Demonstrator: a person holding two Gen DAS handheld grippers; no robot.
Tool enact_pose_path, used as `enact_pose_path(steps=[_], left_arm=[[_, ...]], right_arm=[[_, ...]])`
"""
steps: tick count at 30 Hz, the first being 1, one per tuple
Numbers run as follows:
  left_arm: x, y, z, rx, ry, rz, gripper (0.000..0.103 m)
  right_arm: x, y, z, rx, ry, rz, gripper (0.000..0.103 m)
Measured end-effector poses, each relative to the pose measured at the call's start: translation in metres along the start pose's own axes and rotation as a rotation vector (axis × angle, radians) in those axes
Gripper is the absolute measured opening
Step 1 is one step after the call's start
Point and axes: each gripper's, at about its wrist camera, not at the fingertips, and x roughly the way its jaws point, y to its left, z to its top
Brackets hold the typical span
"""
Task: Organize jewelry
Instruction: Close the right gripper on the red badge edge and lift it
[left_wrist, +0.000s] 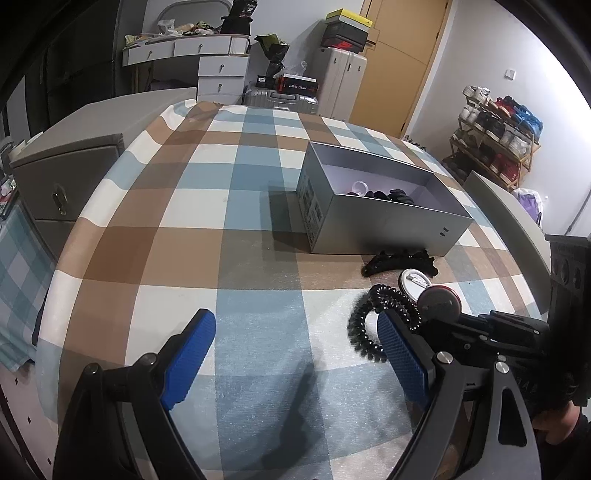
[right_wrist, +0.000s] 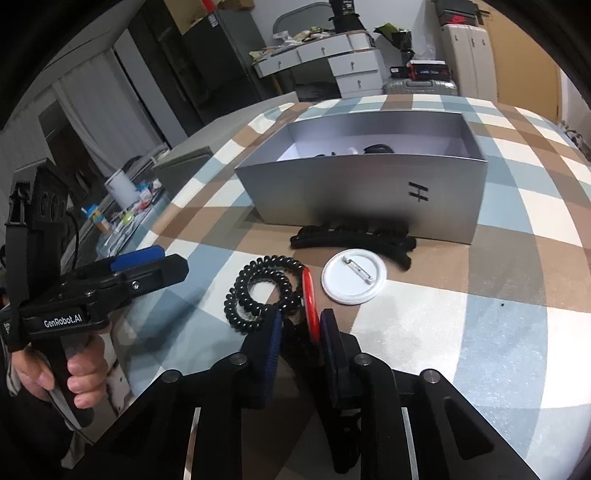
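Note:
My right gripper (right_wrist: 301, 318) is shut on a red-rimmed round badge (right_wrist: 309, 306), which stands on edge between the blue pads just above the checked cloth. A black coil hair tie (right_wrist: 258, 291) lies against the left pad's tip. Just beyond lie a white badge (right_wrist: 354, 276), pin side up, and a black hair claw (right_wrist: 354, 236) at the foot of the open silver box (right_wrist: 362, 199). Inside the box I see a few dark pieces and a clear ring. My left gripper (left_wrist: 295, 328) hovers open over bare cloth, left of the coil hair tie (left_wrist: 373, 317) and the red-rimmed badge (left_wrist: 439, 301).
The checked cloth (left_wrist: 229, 229) covers a rounded table. A grey cabinet (left_wrist: 66, 177) stands off its left edge and a shoe rack (left_wrist: 495, 144) at the far right. A cluttered low surface with a white cup (right_wrist: 118, 184) lies to the left. A hand (right_wrist: 74, 373) holds the left gripper's handle.

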Motion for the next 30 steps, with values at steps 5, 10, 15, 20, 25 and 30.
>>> enact_pose_path(steps=[5, 10, 15, 20, 25, 30], left_arm=[[0.0, -0.003, 0.001, 0.009, 0.004, 0.006, 0.086], [0.002, -0.008, 0.002, 0.018, 0.012, 0.015, 0.086], [0.002, -0.017, 0.006, 0.046, 0.011, 0.018, 0.086], [0.005, -0.039, 0.016, 0.107, 0.023, -0.06, 0.086], [0.013, -0.073, 0.026, 0.203, 0.033, -0.139, 0.086], [0.036, -0.104, 0.032, 0.284, 0.107, -0.193, 0.086]], right_arm=[[-0.003, -0.005, 0.001, 0.014, -0.013, 0.01, 0.017], [-0.005, -0.01, 0.002, 0.027, -0.035, 0.025, 0.004], [-0.014, -0.014, 0.003, 0.036, -0.093, 0.027, 0.004], [-0.033, -0.028, 0.004, 0.078, -0.155, 0.022, 0.004], [-0.058, -0.044, 0.002, 0.108, -0.209, -0.007, 0.004], [-0.082, -0.065, -0.002, 0.165, -0.259, -0.036, 0.004]])
